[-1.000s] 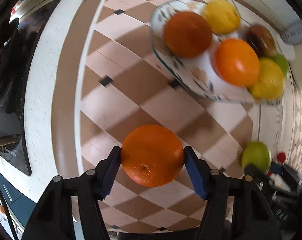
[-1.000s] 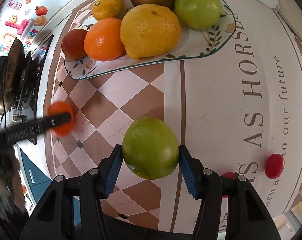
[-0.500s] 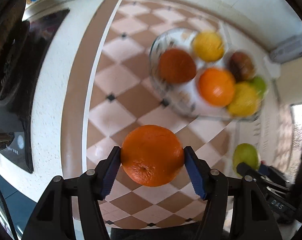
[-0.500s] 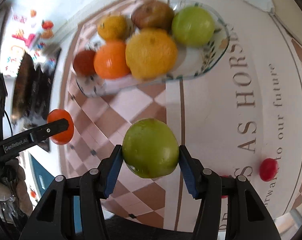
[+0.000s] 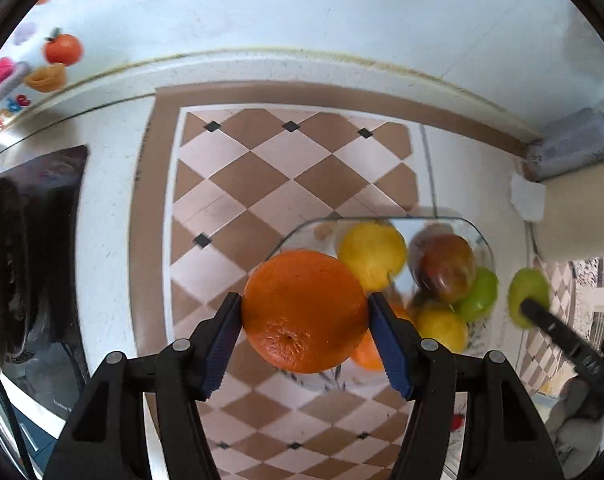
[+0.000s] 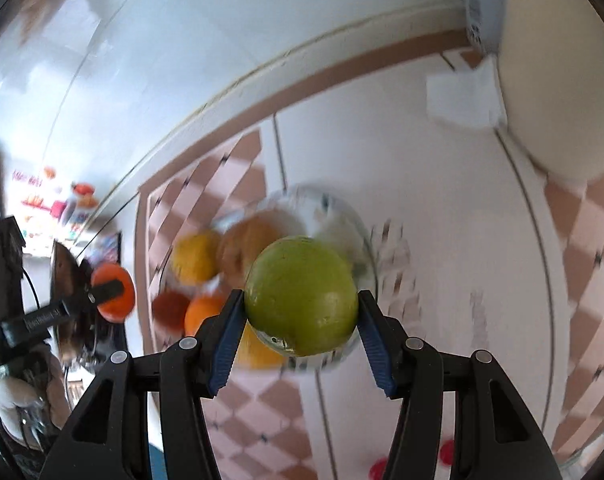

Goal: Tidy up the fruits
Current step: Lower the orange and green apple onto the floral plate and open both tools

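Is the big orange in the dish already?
Not yet. The orange sits clamped in the left gripper, in front of the dish.

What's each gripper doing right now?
Left gripper: closed on the orange.
Right gripper: closed on the green apple.

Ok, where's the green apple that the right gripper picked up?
The green apple is clamped in the right gripper, held over the near rim of the fruit plate. From the left wrist it shows at far right, beside the plate.
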Tool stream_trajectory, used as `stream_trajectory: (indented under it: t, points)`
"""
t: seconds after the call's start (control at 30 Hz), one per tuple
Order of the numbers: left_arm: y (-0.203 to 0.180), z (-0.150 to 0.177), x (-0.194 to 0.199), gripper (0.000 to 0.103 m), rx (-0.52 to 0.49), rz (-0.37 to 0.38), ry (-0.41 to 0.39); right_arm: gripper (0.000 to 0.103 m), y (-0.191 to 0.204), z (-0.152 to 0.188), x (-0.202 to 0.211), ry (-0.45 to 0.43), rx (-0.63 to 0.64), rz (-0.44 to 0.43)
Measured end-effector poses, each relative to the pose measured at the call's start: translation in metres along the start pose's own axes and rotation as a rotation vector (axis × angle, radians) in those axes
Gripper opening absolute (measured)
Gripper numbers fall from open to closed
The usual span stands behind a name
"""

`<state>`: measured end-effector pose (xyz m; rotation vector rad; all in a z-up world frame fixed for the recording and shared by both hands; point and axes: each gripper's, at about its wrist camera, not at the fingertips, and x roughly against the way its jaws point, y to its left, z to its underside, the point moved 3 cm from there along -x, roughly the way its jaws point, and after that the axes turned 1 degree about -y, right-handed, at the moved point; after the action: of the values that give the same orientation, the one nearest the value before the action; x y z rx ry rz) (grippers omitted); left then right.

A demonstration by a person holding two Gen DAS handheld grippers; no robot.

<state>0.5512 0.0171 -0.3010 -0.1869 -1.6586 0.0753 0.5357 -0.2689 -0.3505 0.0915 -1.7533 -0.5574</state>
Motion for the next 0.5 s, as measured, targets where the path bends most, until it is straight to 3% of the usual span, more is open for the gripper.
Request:
stream_trajectory:
  t: [0.23,0.5]
  points:
    - [0.0,-0.029,-0.047,0.061,-0.004,-0.039,0.121,0.058,0.009,-0.053,-0.035,0.061,0.069,0.068]
    - [-0.004,-0.027,-0.057,0.062,-0.025,-0.063,0.151,0.06,0.019,-0.048,-0.074,0.168,0.105,0.085]
